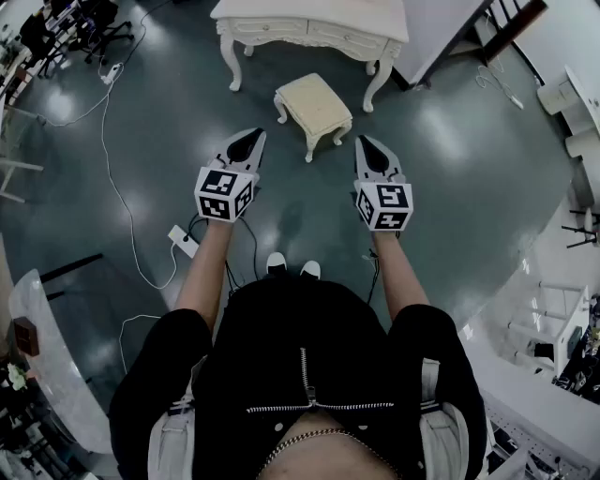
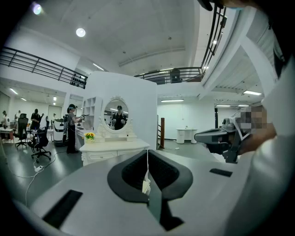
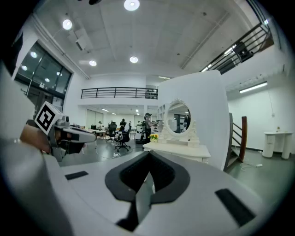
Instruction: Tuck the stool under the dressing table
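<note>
The stool (image 1: 314, 105) stands on the dark glossy floor (image 1: 450, 187) just in front of the dressing table (image 1: 309, 21), turned at an angle to it and wholly out from under its top, roughly between the table's two front legs and touching neither. The person stands a little back from it with both arms stretched forward, shoes (image 1: 291, 267) showing below the grippers. The left gripper (image 1: 253, 139) and the right gripper (image 1: 367, 142) are held in the air side by side, pointing only slightly downward toward the table, with the stool ahead of the gap between them. Neither gripper touches the stool. In each gripper view the fingers are pressed together along a thin seam, closed on nothing. Beyond them those views show the dressing table with its oval mirror (image 3: 177, 117) and a small bunch of flowers (image 2: 89, 136) on its top. A white cable (image 1: 108, 169) trails across the floor on the left to a power strip (image 1: 181, 241) near the person's left arm.
</note>
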